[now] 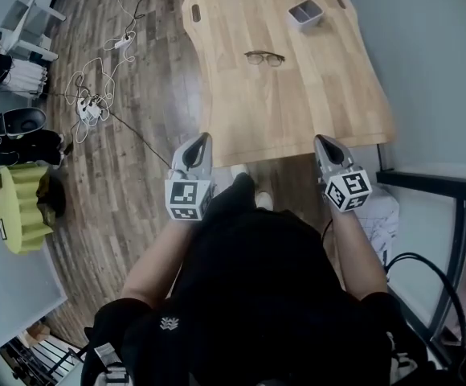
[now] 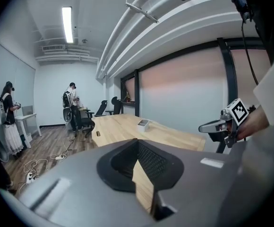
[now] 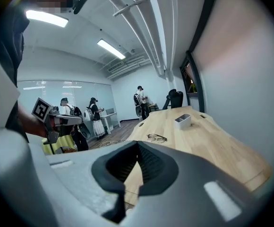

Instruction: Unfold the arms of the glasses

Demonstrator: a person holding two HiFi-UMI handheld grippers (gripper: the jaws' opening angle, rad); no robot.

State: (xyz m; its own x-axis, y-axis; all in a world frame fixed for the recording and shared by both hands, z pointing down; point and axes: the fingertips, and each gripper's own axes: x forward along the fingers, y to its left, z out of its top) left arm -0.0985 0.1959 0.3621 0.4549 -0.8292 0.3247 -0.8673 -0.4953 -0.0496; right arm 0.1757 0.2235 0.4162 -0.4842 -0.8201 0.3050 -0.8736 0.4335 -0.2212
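Approach step. Left claw (image 1: 204, 140) and right claw (image 1: 321, 141) both closed, empty. Thin dark-framed glasses (image 1: 264, 57) lie well ahead of them on pale wooden worktop (image 1: 297, 111). Next, probably: reach forward, open claws.

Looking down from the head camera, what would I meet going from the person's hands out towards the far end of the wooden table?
Left claw and right claw, side by side and nearest → glasses → small grey tray, farthest.
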